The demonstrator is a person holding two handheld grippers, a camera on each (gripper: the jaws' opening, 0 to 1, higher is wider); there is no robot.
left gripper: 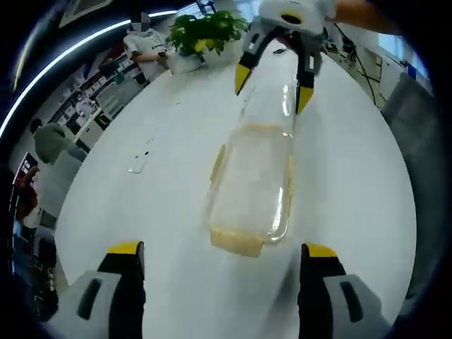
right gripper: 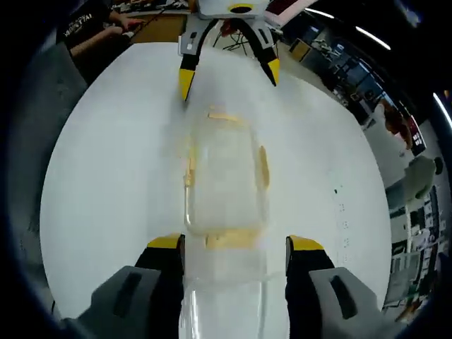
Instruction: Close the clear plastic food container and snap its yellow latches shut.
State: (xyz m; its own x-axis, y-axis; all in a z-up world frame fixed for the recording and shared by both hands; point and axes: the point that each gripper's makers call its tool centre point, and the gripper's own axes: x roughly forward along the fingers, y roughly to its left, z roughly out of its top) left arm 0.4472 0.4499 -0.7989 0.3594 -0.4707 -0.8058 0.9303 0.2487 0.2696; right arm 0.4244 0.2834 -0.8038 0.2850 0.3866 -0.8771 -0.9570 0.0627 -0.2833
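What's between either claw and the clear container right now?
Nothing visible. In the left gripper view, bare white table lies between the open left claw and the clear plastic food container. In the right gripper view, the open right claw already sits at the container's near yellow latch.

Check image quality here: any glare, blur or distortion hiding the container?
Left gripper view: fisheye bends the white table; the clear plastic food container looks soft and low-contrast, its yellow latches blurred. Right gripper view: container pale against the table, edges smeared.
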